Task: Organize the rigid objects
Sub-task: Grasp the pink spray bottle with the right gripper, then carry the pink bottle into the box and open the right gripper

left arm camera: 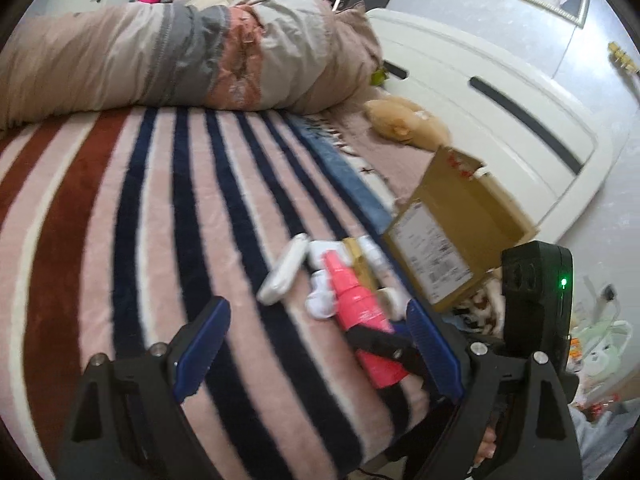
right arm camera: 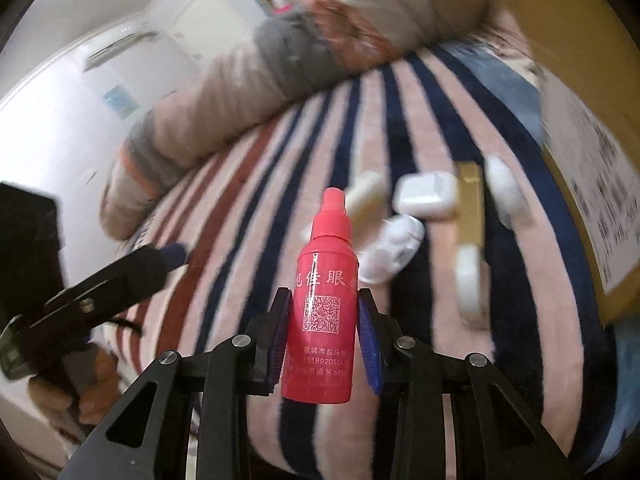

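A pink spray bottle [right arm camera: 326,312] with white print stands upright between the blue pads of my right gripper [right arm camera: 325,308], which is shut on its body. In the left wrist view the same bottle [left arm camera: 360,308] hangs tilted over the striped blanket, with black fingers [left arm camera: 384,350] clamped on its lower half. My left gripper [left arm camera: 316,312] is open just left of it, holding nothing. Behind the bottle lies a cluster of small items: a white earbud case [right arm camera: 426,196], a white oblong case [left arm camera: 284,272], a gold box [right arm camera: 470,208] and other white pieces [right arm camera: 394,248].
An open cardboard box [left arm camera: 452,232] with a shipping label lies on the bed to the right of the cluster. A rolled duvet [left arm camera: 180,52] fills the far side, with a plush toy [left arm camera: 404,124] near the white headboard [left arm camera: 480,92]. The striped blanket [left arm camera: 140,220] covers the bed.
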Demonstrator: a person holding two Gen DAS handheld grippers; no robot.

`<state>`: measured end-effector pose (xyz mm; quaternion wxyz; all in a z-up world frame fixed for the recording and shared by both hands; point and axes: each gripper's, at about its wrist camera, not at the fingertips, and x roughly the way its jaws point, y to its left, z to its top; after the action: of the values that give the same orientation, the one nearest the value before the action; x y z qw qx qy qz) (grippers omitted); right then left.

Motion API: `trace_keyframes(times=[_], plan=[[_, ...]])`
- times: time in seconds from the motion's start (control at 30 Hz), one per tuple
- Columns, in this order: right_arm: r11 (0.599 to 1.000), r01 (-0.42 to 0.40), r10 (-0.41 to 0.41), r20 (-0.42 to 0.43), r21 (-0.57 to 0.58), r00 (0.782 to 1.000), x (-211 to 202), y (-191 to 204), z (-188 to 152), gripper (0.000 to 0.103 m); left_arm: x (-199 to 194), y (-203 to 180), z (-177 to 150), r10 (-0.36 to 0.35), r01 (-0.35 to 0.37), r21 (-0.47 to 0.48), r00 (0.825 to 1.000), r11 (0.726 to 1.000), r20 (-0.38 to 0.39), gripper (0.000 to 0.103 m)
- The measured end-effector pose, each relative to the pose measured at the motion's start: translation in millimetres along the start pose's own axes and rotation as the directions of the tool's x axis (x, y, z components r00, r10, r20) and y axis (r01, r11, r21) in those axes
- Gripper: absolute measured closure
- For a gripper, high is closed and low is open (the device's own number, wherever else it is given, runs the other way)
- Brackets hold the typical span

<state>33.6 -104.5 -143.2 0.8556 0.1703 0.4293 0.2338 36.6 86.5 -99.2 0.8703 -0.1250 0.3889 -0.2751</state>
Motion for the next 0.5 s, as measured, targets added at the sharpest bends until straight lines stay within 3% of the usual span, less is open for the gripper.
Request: trace_keyframes(times=[0.1, 0.23, 0.37, 0.5], plan=[[0.991, -0.052, 0.054, 0.014, -0.121, 0.998, -15, 22, 4, 0.075, -2, -6, 7, -0.065, 0.065, -0.011, 0.998, 0.998, 0.009, 0.016], [0.959, -0.122, 0.139, 0.048, -0.256, 0.989, -38, 47, 14, 0.075, -7, -24, 21, -0.108, 0.107, 0.032, 0.994, 0.994, 0.031, 0.041], [0.924, -0.112, 0.159, 0.103, -0.364, 0.982, -63, 58, 26, 0.075, -17, -46, 43, -0.130, 0.124, 0.076, 0.988, 0.989, 0.079, 0.067], [0.913, -0.105, 0.181, 0.161, -0.393, 0.970, -93, 47, 38, 0.075, -23, -83, 64, -0.150, 0.129, 0.169, 0.982, 0.977, 0.116, 0.074]])
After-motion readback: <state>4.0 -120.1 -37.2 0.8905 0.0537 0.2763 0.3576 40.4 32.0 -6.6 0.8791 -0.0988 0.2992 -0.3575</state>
